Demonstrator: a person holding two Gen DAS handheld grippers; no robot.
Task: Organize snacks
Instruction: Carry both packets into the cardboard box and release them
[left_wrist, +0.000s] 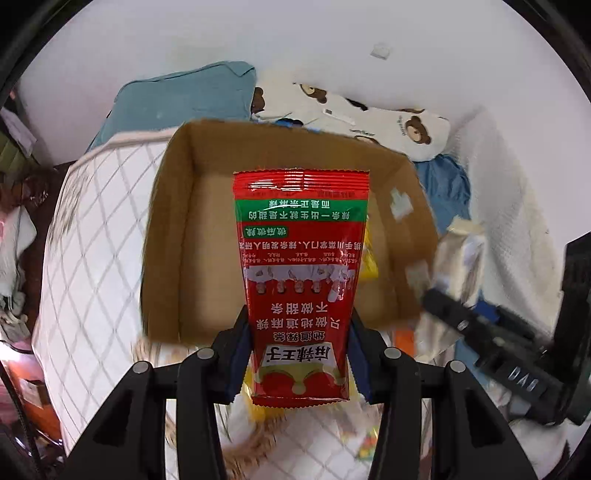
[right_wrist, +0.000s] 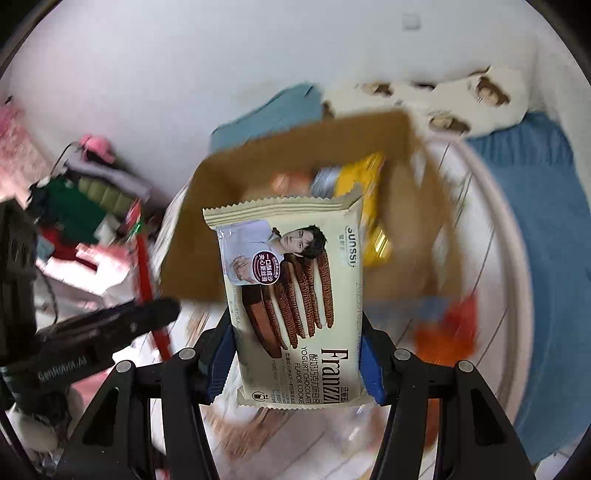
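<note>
Red foil fills the near field of the left wrist view: the left gripper (left_wrist: 300, 354) is clamped tight on a red spicy-strip snack packet (left_wrist: 301, 266), its 2 blue-padded fingers (left_wrist: 236, 354) pressing the packet's lower sides, so that the packet stands up along the fingers with its print upside down and its crimped top edge farthest from the camera. Just behind the packet, an open cardboard box (left_wrist: 184, 236) sits on a white quilted mattress (left_wrist: 96, 229); a yellow packet (left_wrist: 369, 264) lies on the box floor, mostly hidden by the red one. To the right of the box, blurred, the right gripper (left_wrist: 439, 299) holds up a pale packet. Beyond the box lie a teal cushion (left_wrist: 177, 99) and a white bear-print pillow (left_wrist: 406, 125) against a white wall. In the right wrist view, the right gripper (right_wrist: 297, 354) is closed partway on a cream Franzzi yogurt chocolate cookie pack (right_wrist: 291, 280), its 2 blue pads touching the pack's long edges, with the pack raised in front of the same cardboard box (right_wrist: 192, 251). Inside that box, blurred, are a yellow packet (right_wrist: 369, 206) and something orange. At the left edge the left gripper (right_wrist: 110, 325) shows, also blurred, with a blue blanket (right_wrist: 535, 206) far right.
</note>
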